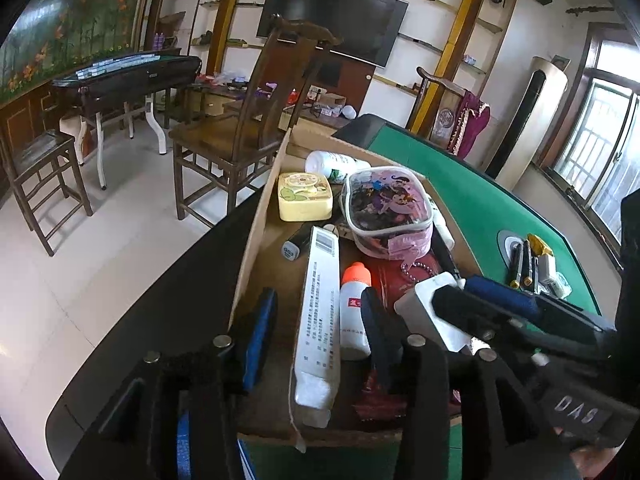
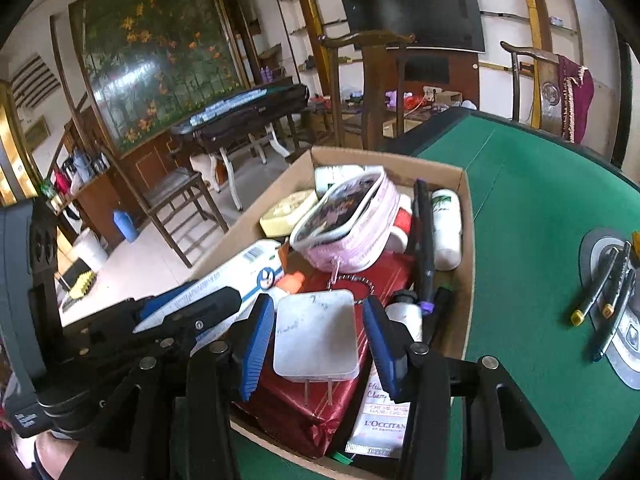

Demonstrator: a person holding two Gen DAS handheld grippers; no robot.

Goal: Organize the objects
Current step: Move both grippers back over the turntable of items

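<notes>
A white plug adapter [image 2: 315, 334], prongs pointing toward the camera, sits between the blue pads of the right tongs [image 2: 316, 344] above a red packet [image 2: 304, 412] in an open cardboard box [image 2: 466, 216] on the green-felt table [image 2: 532, 208]; from the wrist view it cannot be told whether the pads press on the adapter. Just beside the adapter, the left tongs [image 1: 320, 336] stand released, their jaws apart around a long white tube [image 1: 318, 320] and a small white bottle with an orange cap [image 1: 355, 312], with visible gaps at the pads. Farther back in the box from the adapter lie a pink zip pouch [image 1: 388, 208], a yellow tin [image 1: 305, 196] and a white bottle [image 1: 332, 164] at the far wall. Well apart from the adapter, several dark pens [image 2: 604, 292] rest on the table's centre disc. A wooden chair [image 1: 240, 136] stands beyond the box.
</notes>
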